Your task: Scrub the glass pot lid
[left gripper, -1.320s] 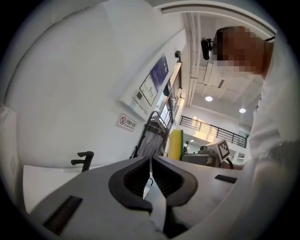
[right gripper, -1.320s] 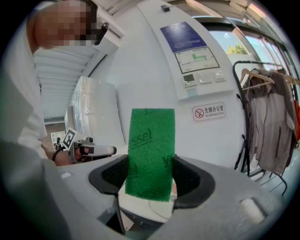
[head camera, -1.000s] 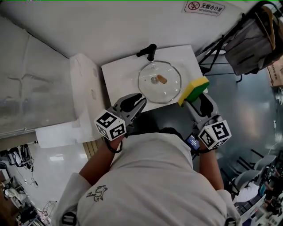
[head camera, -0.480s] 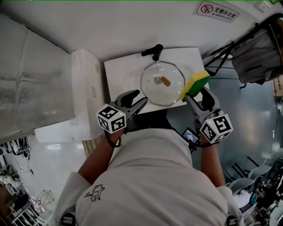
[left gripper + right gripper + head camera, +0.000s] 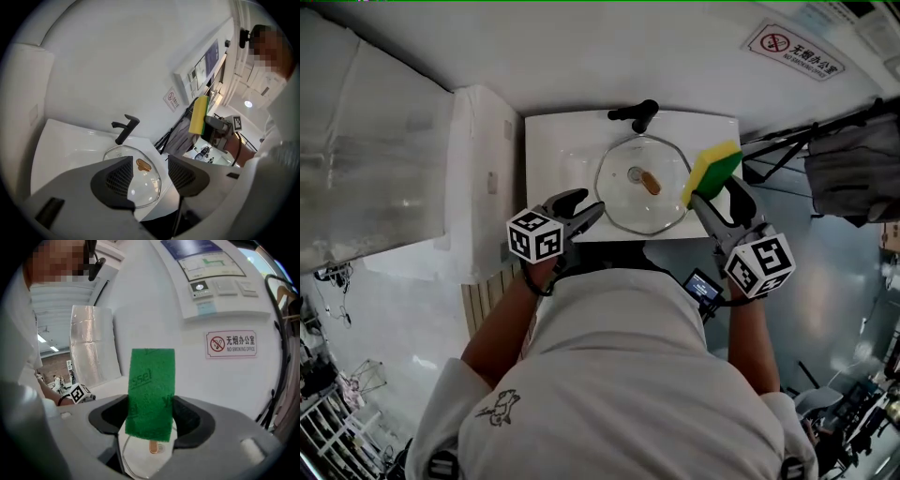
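Glass lid [image 5: 145, 187] beyond just-opened, empty fingers [image 5: 117, 180] of left gripper [image 5: 150, 174]

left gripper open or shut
Open: on the left gripper the jaws stand apart, just opened wider, nothing between them; glass lid lies beyond.

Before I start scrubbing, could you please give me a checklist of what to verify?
1. Grip on sponge by right tool: ok.
2. Opening of left tool: ok; its jaws have just been opening, nothing between them.
3. Position of lid: ok, lying in sink, knob up.
4. Hold on lid by left tool: not ok, not gripped yet.
5. Contact of sponge with glass: not ok, held in the air.
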The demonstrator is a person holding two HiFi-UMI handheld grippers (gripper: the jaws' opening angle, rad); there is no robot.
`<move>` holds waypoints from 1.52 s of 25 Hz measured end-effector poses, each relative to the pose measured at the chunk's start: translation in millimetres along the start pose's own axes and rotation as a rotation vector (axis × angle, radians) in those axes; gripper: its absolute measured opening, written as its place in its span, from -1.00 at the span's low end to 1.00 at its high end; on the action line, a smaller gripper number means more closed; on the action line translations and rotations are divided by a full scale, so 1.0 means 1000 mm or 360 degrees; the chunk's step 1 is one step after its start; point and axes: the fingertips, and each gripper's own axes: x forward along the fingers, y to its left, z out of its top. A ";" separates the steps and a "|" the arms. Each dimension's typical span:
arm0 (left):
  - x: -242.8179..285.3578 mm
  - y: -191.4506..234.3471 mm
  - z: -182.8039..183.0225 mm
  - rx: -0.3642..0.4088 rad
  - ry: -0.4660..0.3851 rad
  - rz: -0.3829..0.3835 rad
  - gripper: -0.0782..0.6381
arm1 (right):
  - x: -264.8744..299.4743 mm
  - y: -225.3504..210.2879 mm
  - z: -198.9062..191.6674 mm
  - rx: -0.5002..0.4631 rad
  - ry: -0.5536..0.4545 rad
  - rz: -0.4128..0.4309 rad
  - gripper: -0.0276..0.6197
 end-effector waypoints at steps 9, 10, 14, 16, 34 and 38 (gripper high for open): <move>0.037 0.058 -0.040 -0.0324 0.0083 0.0127 -0.14 | 0.036 -0.051 -0.009 -0.0038 0.0101 0.0210 -0.01; 0.041 0.064 -0.044 -0.0343 0.0103 0.0129 -0.14 | 0.040 -0.054 -0.011 -0.0048 0.0110 0.0237 -0.01; 0.051 0.082 -0.054 -0.0356 0.0152 0.0160 -0.14 | 0.056 -0.056 -0.023 -0.0142 0.0182 0.0381 -0.01; 0.052 0.093 -0.061 -0.0392 0.0157 0.0207 -0.14 | 0.066 -0.054 -0.032 -0.0207 0.0249 0.0461 -0.01; 0.086 0.139 -0.120 -0.0785 0.0353 -0.0061 -0.14 | 0.165 -0.038 -0.109 -0.0779 0.0714 0.0755 -0.01; 0.090 0.143 -0.119 -0.0839 0.0313 -0.0128 -0.14 | 0.186 -0.035 -0.147 -0.0917 0.0882 0.0831 -0.01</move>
